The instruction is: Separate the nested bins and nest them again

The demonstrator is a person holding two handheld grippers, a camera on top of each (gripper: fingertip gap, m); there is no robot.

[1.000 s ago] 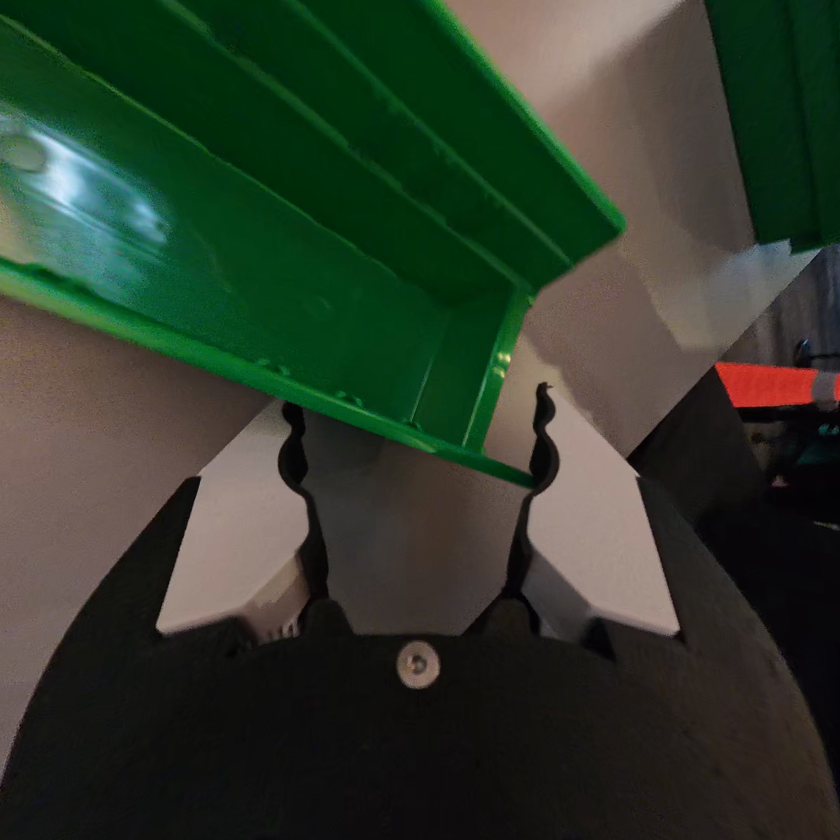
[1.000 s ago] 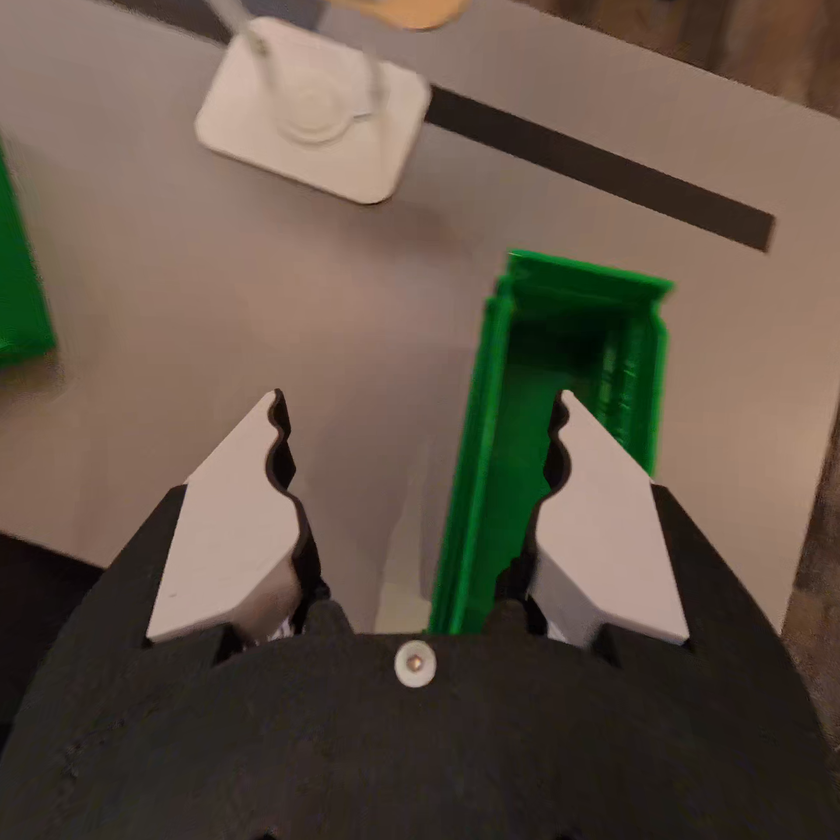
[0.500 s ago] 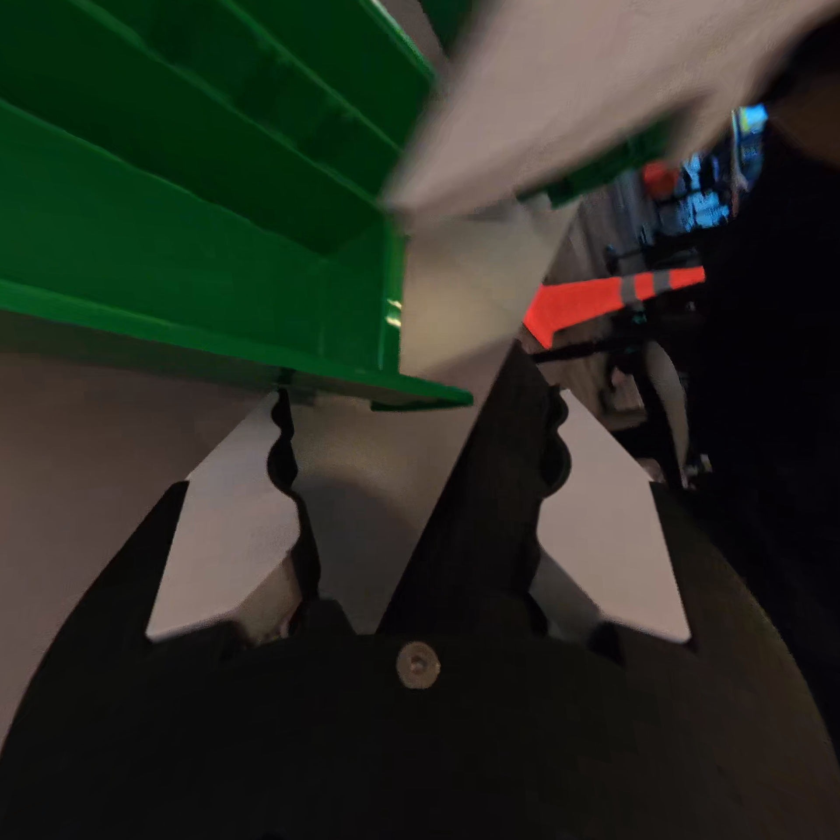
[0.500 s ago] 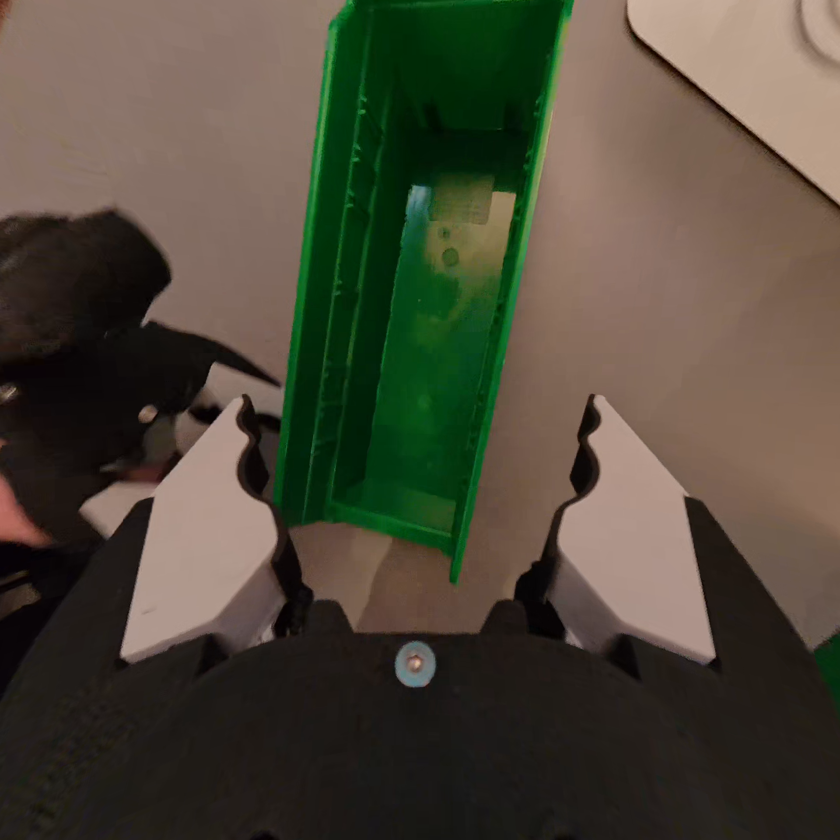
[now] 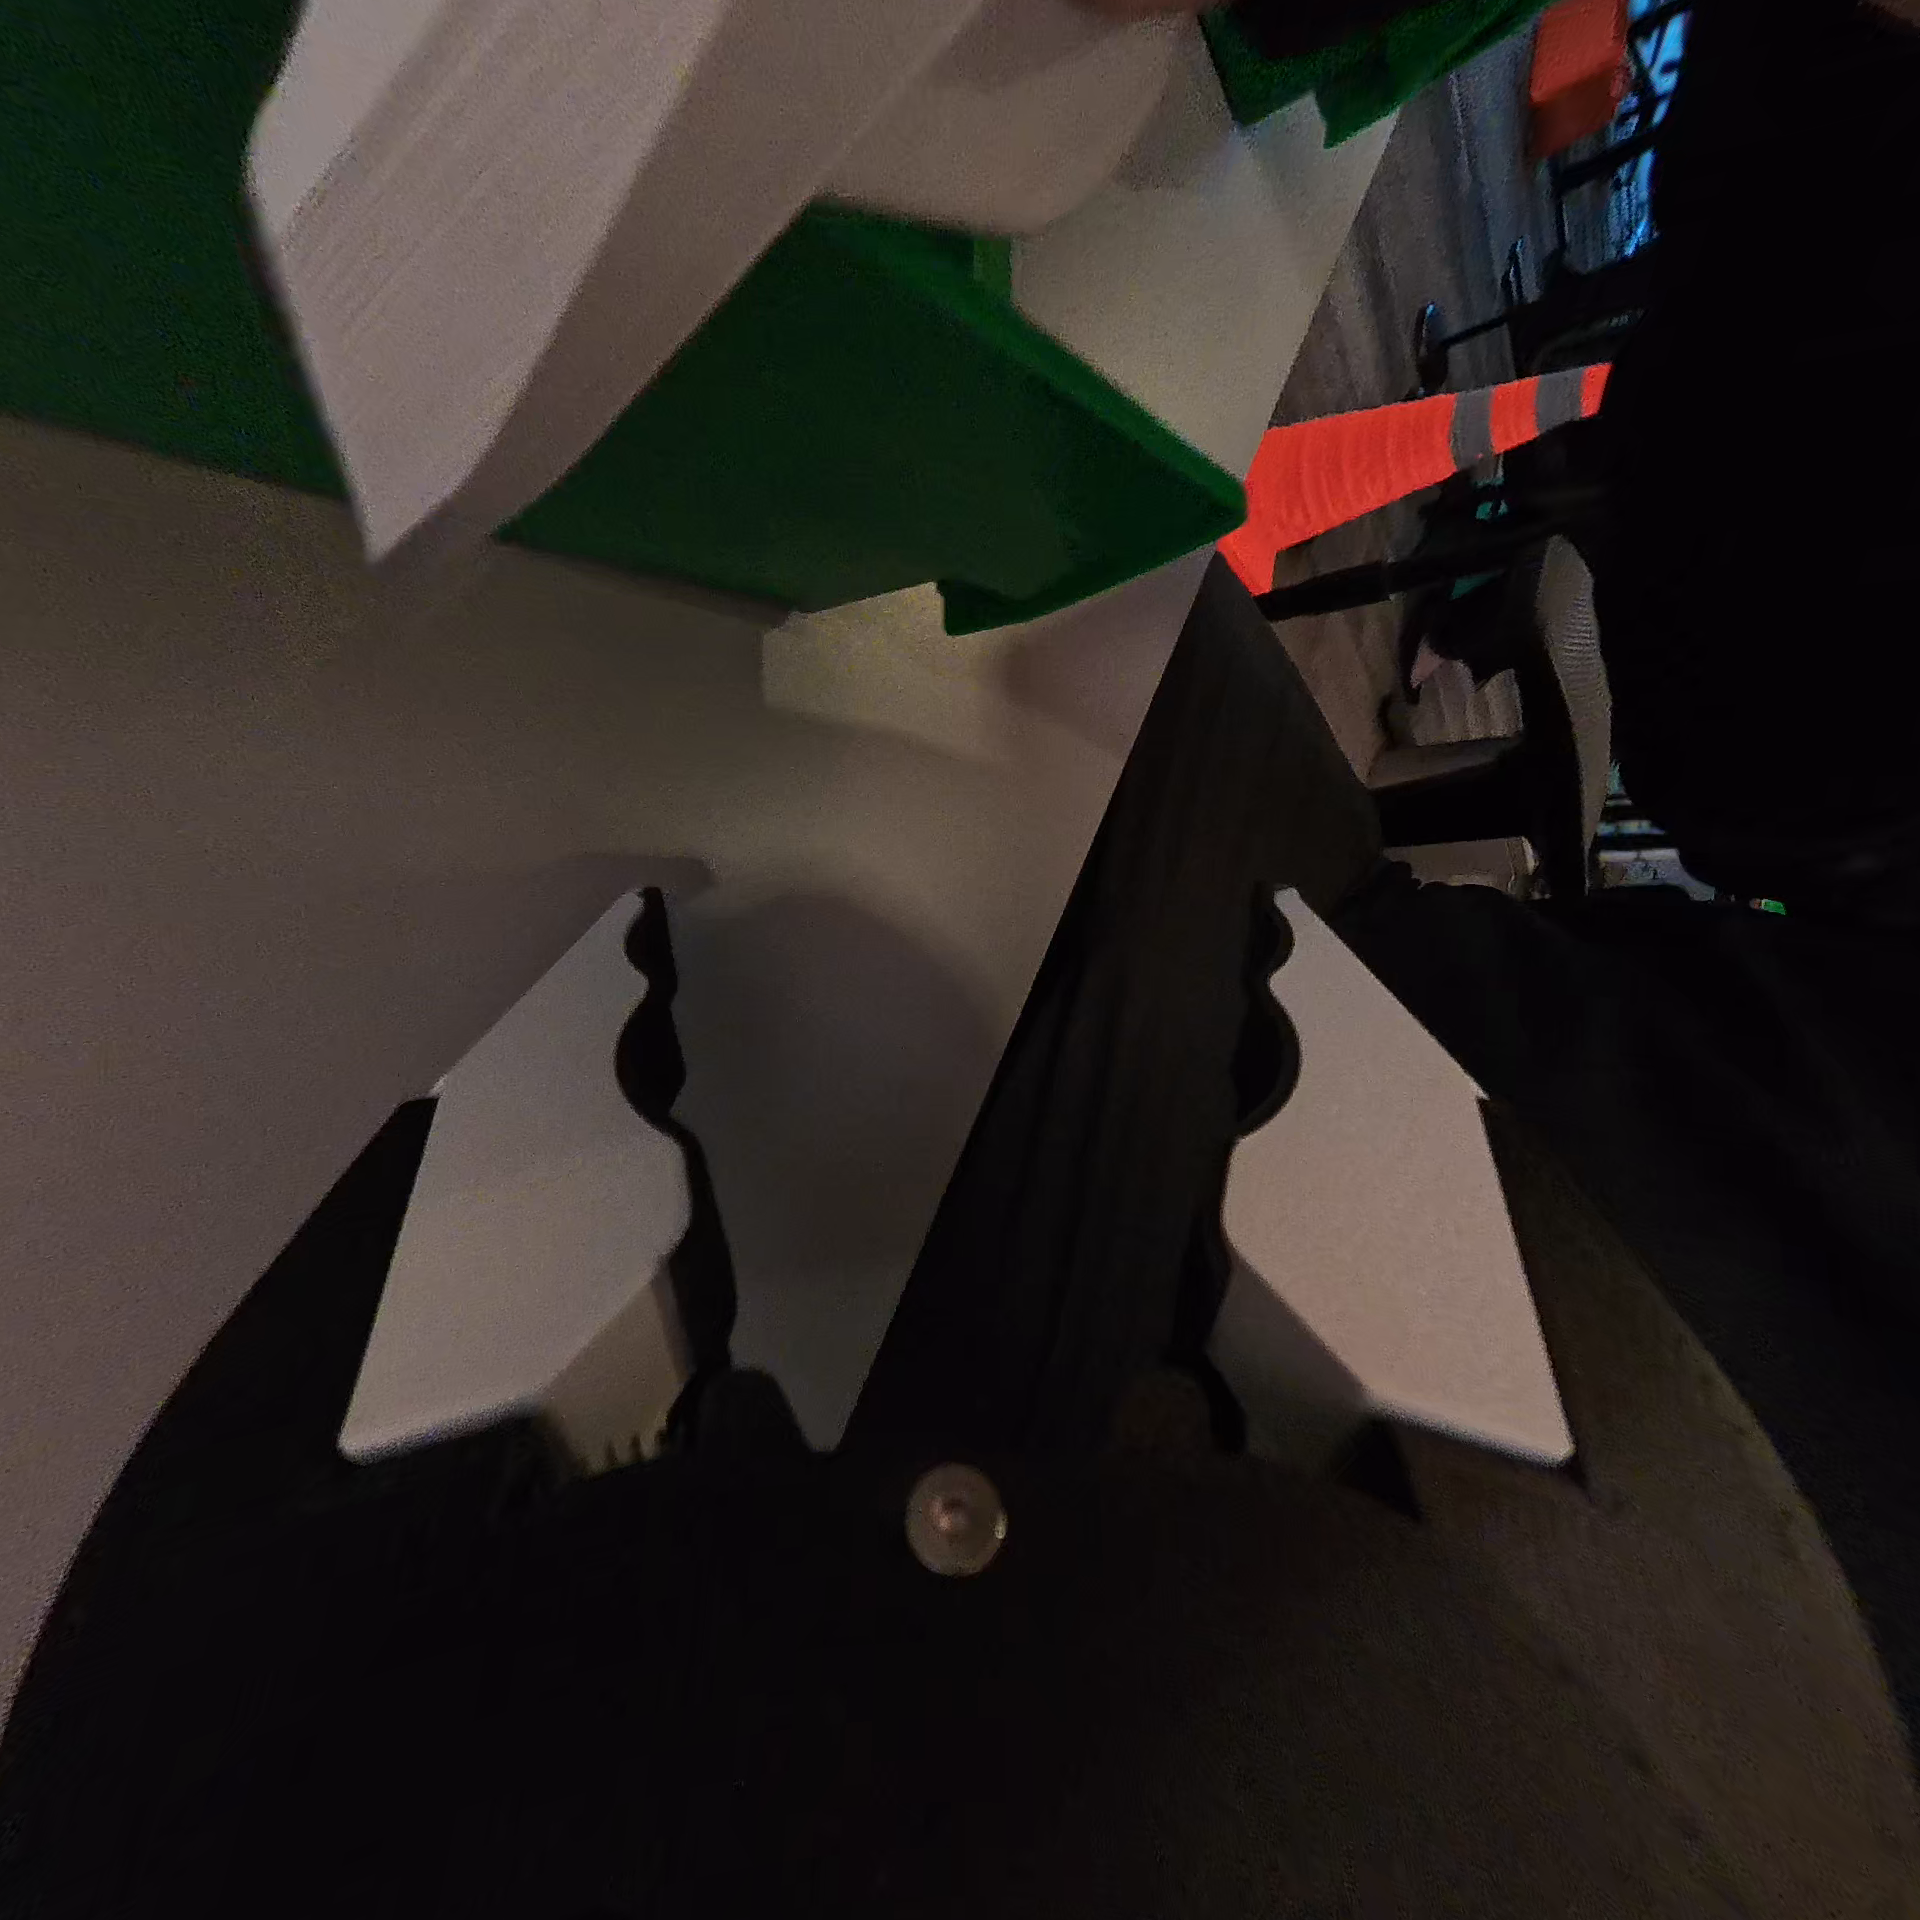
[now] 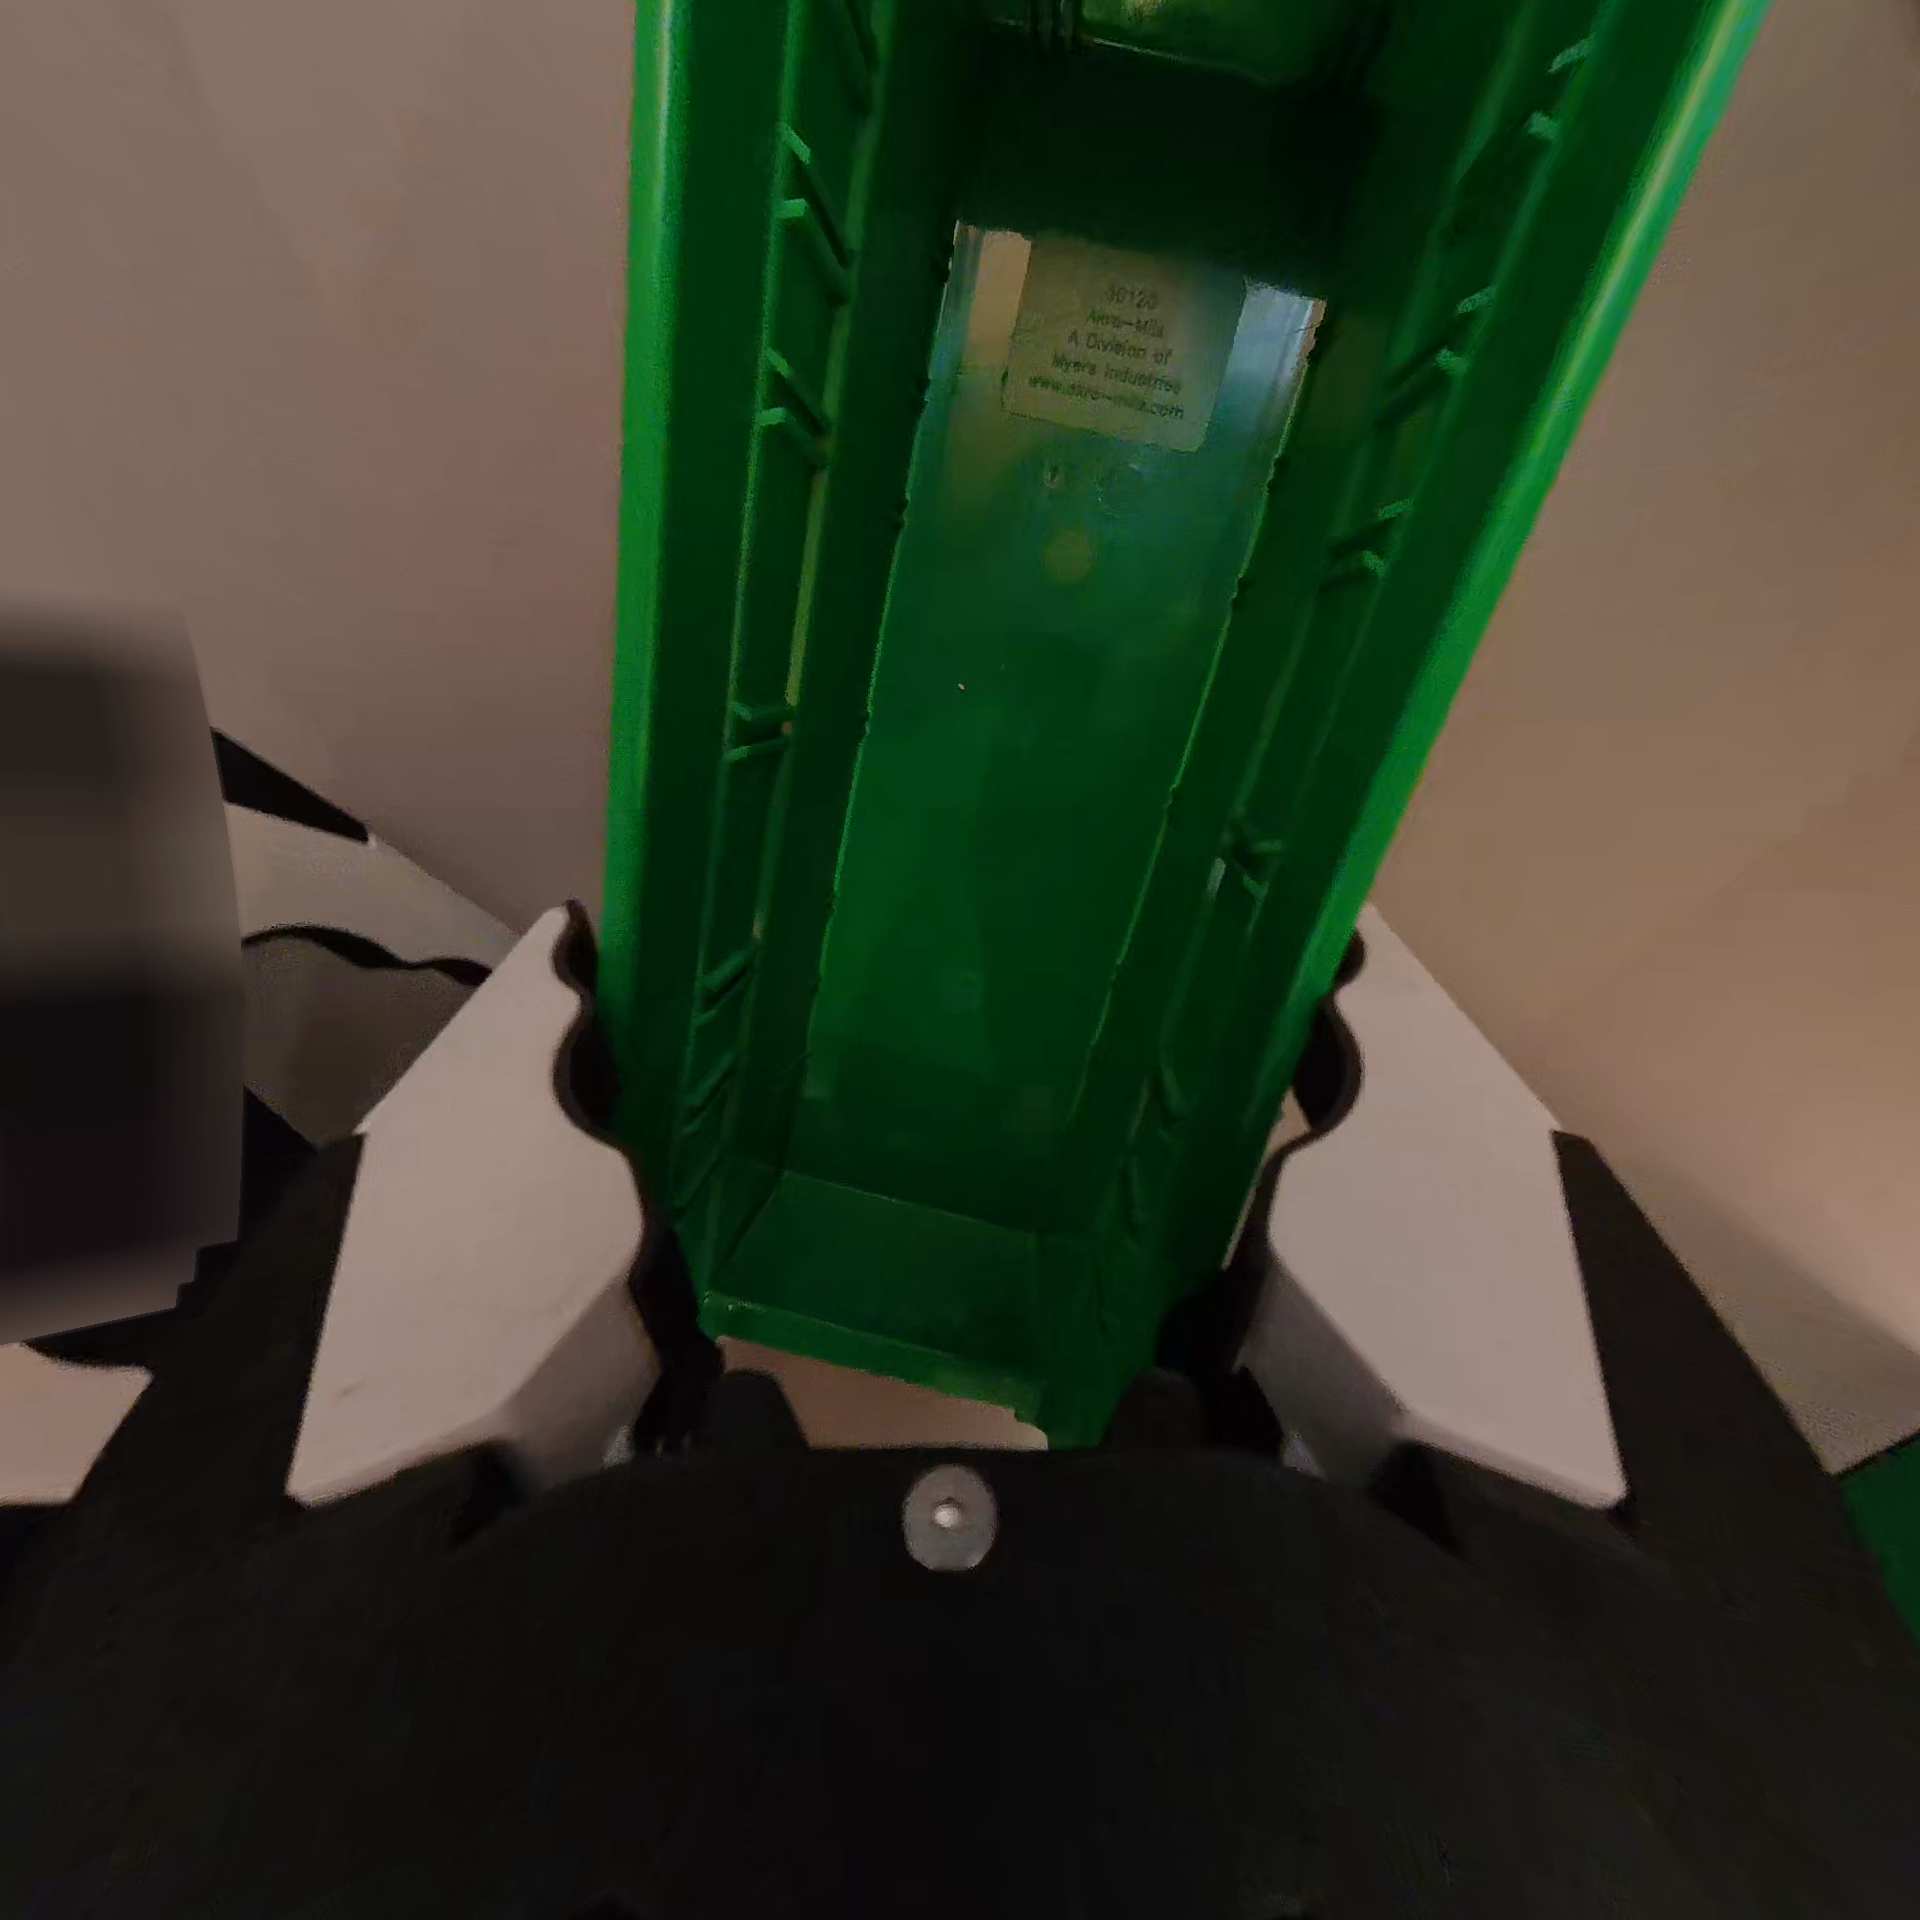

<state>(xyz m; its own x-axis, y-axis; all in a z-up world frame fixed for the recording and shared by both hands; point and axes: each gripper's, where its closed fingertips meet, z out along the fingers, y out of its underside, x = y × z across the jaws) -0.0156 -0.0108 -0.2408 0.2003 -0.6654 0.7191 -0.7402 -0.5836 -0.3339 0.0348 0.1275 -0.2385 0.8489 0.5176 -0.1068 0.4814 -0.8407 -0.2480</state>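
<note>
Currently the table (image 6: 260, 364) carries a long green bin (image 6: 1039, 779), lying near the table edge with its open top up. The right gripper (image 6: 956, 1039) straddles the bin's near end; its fingers (image 6: 468, 1195) stand wide, one just outside each long wall, touching or nearly so. Judged step: taking hold of this bin, either to pull nested bins apart or to carry it for nesting. Next, close squarely on both walls before lifting. The left gripper (image 5: 956, 1039) stands wide and empty over the table edge, beside that bin.
</note>
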